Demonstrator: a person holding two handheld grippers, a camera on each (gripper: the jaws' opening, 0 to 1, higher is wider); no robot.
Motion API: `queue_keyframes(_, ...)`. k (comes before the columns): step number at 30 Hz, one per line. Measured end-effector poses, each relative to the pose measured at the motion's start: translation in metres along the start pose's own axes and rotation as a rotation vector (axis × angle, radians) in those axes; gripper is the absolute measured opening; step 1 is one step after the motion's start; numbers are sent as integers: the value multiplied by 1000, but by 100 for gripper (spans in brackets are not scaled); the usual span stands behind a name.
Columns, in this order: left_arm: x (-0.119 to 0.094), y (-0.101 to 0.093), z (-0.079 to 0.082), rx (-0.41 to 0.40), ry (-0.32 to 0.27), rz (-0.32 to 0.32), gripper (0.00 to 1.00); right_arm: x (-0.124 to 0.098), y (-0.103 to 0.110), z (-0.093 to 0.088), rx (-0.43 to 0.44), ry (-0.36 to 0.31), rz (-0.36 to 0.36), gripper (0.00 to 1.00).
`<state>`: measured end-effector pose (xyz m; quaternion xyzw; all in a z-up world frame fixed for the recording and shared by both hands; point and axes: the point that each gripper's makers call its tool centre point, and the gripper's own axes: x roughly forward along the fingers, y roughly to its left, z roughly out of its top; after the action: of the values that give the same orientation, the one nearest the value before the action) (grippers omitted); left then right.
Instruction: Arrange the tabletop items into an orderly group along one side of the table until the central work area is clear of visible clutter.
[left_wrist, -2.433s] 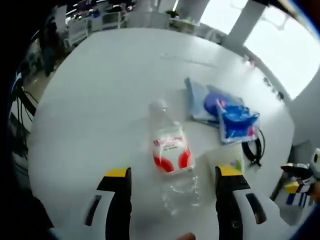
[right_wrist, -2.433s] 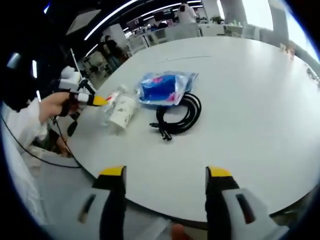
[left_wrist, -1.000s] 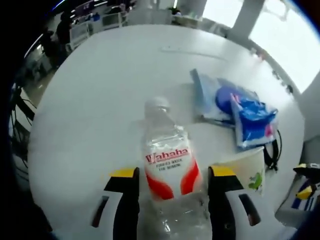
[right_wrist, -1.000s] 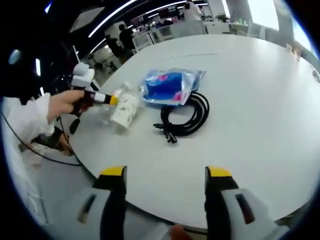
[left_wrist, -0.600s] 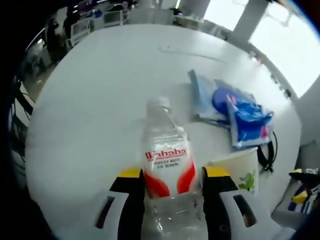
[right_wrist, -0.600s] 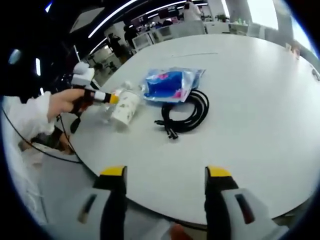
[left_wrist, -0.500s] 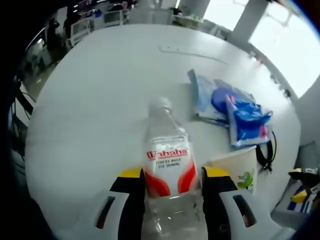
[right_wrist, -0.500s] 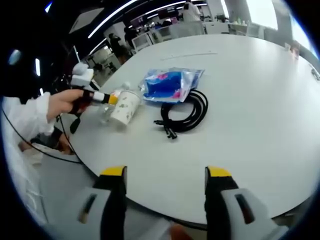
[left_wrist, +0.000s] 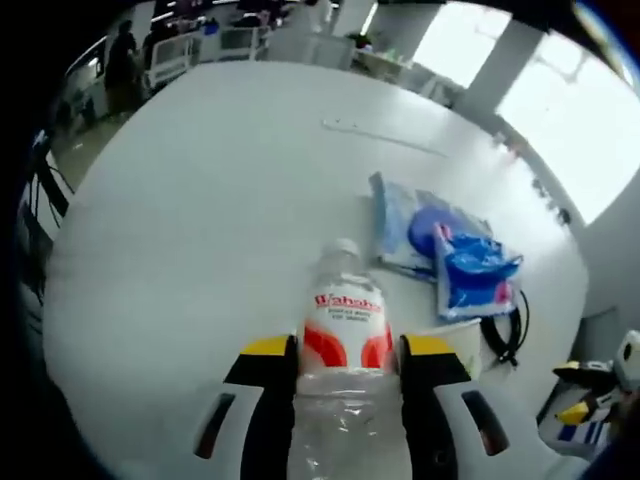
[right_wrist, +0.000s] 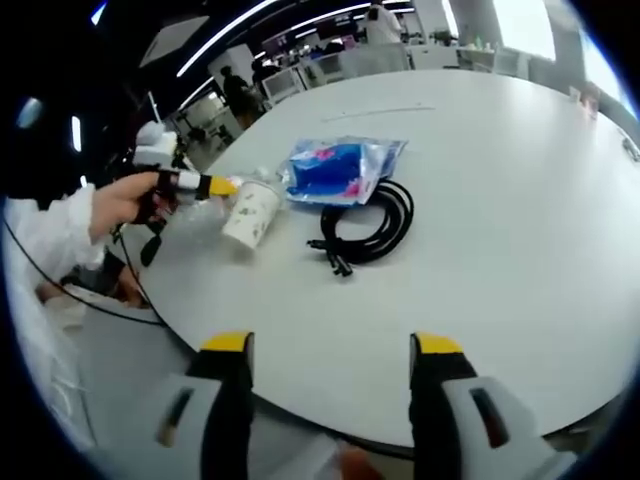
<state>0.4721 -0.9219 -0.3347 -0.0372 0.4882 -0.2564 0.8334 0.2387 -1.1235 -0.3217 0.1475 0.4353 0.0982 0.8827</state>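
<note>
A clear water bottle (left_wrist: 345, 335) with a red and white label stands between my left gripper's (left_wrist: 345, 352) jaws, which are shut on its body, cap pointing away. Beyond it lie a blue plastic pouch (left_wrist: 470, 280) and a coiled black cable (left_wrist: 505, 325) on the white table (left_wrist: 200, 200). In the right gripper view, the left gripper (right_wrist: 215, 185) sits beside a tipped paper cup (right_wrist: 250, 212), with the pouch (right_wrist: 340, 168) and cable (right_wrist: 365, 228) to its right. My right gripper (right_wrist: 330, 350) is open over the table's near edge, holding nothing.
A hand in a white sleeve (right_wrist: 70, 235) holds the left gripper at the table's left edge. A thin pale strip (right_wrist: 385, 110) lies far across the table (right_wrist: 500, 200). Desks and people stand beyond the table.
The left jaws have closed from wide apart onto the bottle, and it has come up off the table in their grip. The right gripper has stayed put.
</note>
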Motion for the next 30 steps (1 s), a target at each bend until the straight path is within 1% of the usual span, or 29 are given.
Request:
queue_keyframes(4,-2,-3,-2,-7,9,-1,36,-1,-1,0,0,-4,0,62)
queue_keyframes(6,-2,-4,-3,-23,13,-9,36,-2,-3,0,3,-6,-3,62)
queue_keyframes(10,-3,-4,-8,-91,18,-25,35,-5,-4,1,10,-14,-5,62)
queue_keyframes(13,-4,-4,-9,-100,17,-28,35,-7,0,7,55,-50,18,61)
queue_keyframes(16,-5,-3,-10,-125,12,-36,35,-7,3,15,130,-96,45,60)
queue_keyframes(17,-5,-3,-10,-133,10,-39,35,-7,2,17,135,-100,43,59)
queue_keyframes(19,-5,-2,-10,-154,3,-45,35,-9,3,25,104,-125,34,58)
queue_keyframes(20,-5,-2,-10,-177,-4,-51,35,-9,6,31,101,-139,38,58)
queue_keyframes(22,-5,-3,-10,-233,-17,-71,35,-9,11,41,124,-173,62,58)
queue_keyframes(23,-5,-3,-10,-281,-30,-86,35,-9,13,47,141,-189,76,58)
queue_keyframes(24,-5,-3,-10,-326,-42,-105,35,-8,14,49,145,-191,80,57)
queue_keyframes(26,-5,-3,-12,-378,-56,-128,35,-5,17,54,141,-191,86,57)
queue_keyframes(28,-6,-3,-13,-404,-63,-138,35,-2,23,57,119,-184,96,57)
queue_keyframes(29,-7,-3,-13,-432,-71,-146,35,1,25,57,112,-177,102,57)
queue_keyframes(30,-7,-2,-14,-439,-72,-148,35,2,27,58,108,-173,105,57)
